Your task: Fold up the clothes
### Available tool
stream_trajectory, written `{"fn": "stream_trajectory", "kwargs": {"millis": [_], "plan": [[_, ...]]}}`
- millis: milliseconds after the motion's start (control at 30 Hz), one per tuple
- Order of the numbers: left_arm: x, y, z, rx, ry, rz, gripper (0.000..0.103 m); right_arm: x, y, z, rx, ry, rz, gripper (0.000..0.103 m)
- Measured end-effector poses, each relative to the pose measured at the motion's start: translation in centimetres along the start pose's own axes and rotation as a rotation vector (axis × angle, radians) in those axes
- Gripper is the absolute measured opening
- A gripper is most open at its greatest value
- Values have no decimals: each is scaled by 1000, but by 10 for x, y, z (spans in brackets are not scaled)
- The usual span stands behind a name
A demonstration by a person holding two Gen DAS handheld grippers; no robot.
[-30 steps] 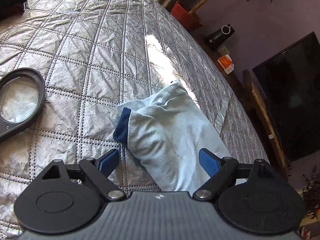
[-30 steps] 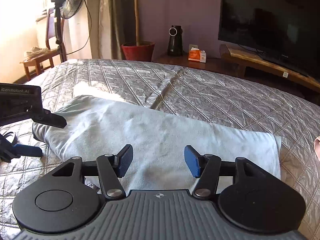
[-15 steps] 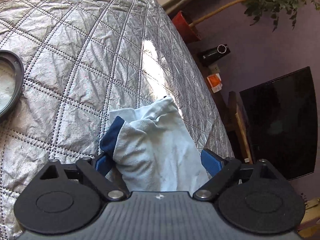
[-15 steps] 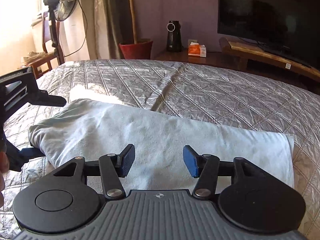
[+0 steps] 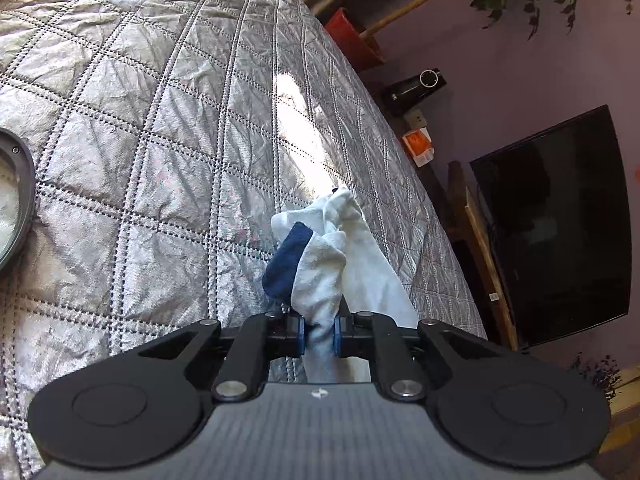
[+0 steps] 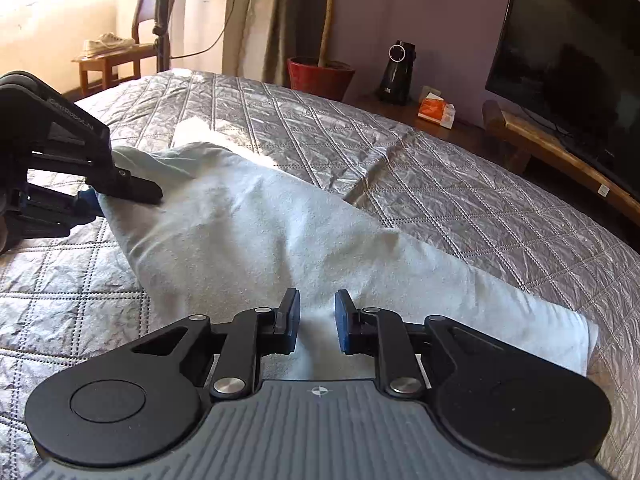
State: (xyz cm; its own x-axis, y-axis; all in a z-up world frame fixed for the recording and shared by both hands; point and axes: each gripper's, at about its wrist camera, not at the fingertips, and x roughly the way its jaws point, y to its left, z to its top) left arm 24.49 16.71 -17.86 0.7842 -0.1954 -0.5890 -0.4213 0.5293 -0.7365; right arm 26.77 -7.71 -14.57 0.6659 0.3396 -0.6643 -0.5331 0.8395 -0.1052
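Nearest the right wrist camera, the right gripper (image 6: 317, 320) has just been closing, its blue pads now a narrow gap apart over the near edge of a pale blue garment (image 6: 256, 236) that lies folded lengthwise on a grey quilted bedspread (image 6: 460, 200). At the garment's far left end, the left gripper (image 5: 319, 334) has just closed and pinches bunched cloth. Beyond stand a television (image 6: 576, 60) and a red plant pot (image 6: 320, 78).

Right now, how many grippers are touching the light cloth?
2: the left gripper has pinched the cloth's bunched end; the right gripper, closing, straddles a fold at its near edge.
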Motion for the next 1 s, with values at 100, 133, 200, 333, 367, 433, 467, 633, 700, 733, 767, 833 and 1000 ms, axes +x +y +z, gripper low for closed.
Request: {"fn": "stream_trajectory", "kwargs": {"millis": [100,133,200,333,367,433,467,633,700,733,767,833,1000], "plan": [[-6,-8,-3,71,-22,-19,10,4,2,-2,-16,21,14,22],[-9,-15,-4,119,-33,-24,10,5,3,-3,-21,28,19,22],[-15,-30,-9,230,-53,-31,10,7,6,-5,-40,38,22,22],[-26,-63,-22,446,-83,-66,10,6,8,-5,-45,31,17,22],[-28,-70,-26,497,-88,-72,10,4,-2,-4,35,33,52,22],[-31,-83,-33,588,-92,-85,10,-2,-32,-5,235,31,128,27],[-32,-90,-37,632,-94,-91,10,-7,-48,-9,322,20,132,31],[-33,-115,-59,799,-97,-120,10,-25,-110,-40,631,33,161,48],[-32,-126,-69,845,-95,-144,10,-19,-113,-49,613,87,168,47],[-31,-132,-74,868,-93,-156,10,-18,-109,-50,576,82,166,48],[-30,-138,-80,897,-90,-166,10,-16,-106,-50,540,79,162,48],[-30,-150,-94,961,-79,-191,10,-16,-101,-46,489,84,146,49],[-26,-175,-134,1119,-26,-258,10,-39,-141,-56,750,-22,153,49]]}}
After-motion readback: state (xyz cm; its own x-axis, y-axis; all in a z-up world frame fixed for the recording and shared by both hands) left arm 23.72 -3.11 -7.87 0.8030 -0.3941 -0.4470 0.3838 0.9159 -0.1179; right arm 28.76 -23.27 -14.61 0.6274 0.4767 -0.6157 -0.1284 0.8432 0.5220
